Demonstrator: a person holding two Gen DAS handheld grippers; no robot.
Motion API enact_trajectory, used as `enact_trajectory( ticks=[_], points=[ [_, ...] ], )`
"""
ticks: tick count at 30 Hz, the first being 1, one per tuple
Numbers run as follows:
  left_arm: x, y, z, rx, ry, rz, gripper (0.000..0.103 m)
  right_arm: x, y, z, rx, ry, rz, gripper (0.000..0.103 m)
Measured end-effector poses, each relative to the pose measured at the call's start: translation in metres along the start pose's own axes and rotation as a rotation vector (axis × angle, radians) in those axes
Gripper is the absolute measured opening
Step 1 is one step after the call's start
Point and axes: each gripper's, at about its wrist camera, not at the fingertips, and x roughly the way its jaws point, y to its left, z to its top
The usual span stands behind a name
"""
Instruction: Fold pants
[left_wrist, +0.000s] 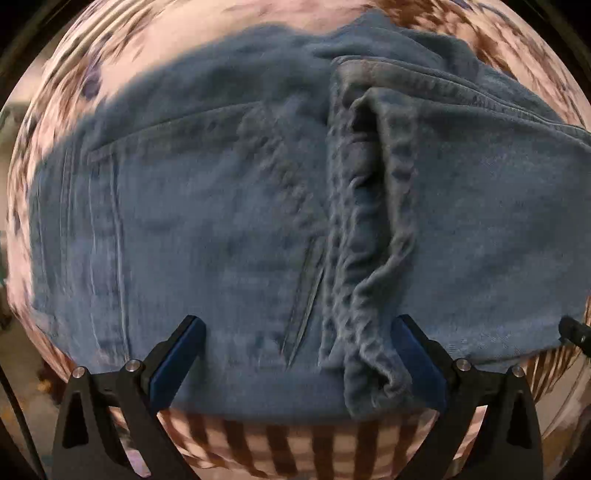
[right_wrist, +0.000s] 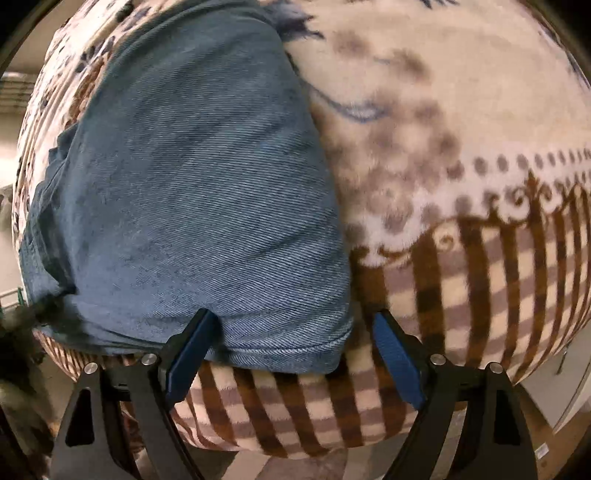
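Both tongs gape wide over folded jeans.

— What carried it all?
— A bed with a plush cream blanket, brown-striped along its edge.
— And on it?
— Blue denim pants lay directly on the blanket, bunched into folds.

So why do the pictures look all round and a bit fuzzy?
Both views are fisheye, so everything bulges inside a dark circle. In the left wrist view the jeans are motion-smeared; in the right wrist view the denim weave is sharp near the middle, while the blanket blurs.
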Motion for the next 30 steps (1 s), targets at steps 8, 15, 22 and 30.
enact_trajectory(
  ticks=[8, 15, 22, 30],
  points=[
    [-0.067, 0.088, -0.022, -0.319, -0.177, -0.146, 0.103, -0.044, 0.02, 0.004, -0.033, -0.09, -0.134, 0.089],
    [-0.023, 0.238, -0.106, -0.963, -0.137, -0.355, 0.099, -0.049, 0.079, 0.021, -0.065, -0.142, -0.098, 0.089],
    [0.043, 0.29, -0.15, -1.233, -0.314, -0.741, 0.092, -0.047, 0.153, 0.02, -0.212, -0.103, -0.064, 0.089],
    [0.014, 0.247, -0.123, -1.126, -0.413, -0.679, 0.093, -0.026, 0.191, 0.015, -0.291, -0.069, -0.105, 0.089]
  ],
)
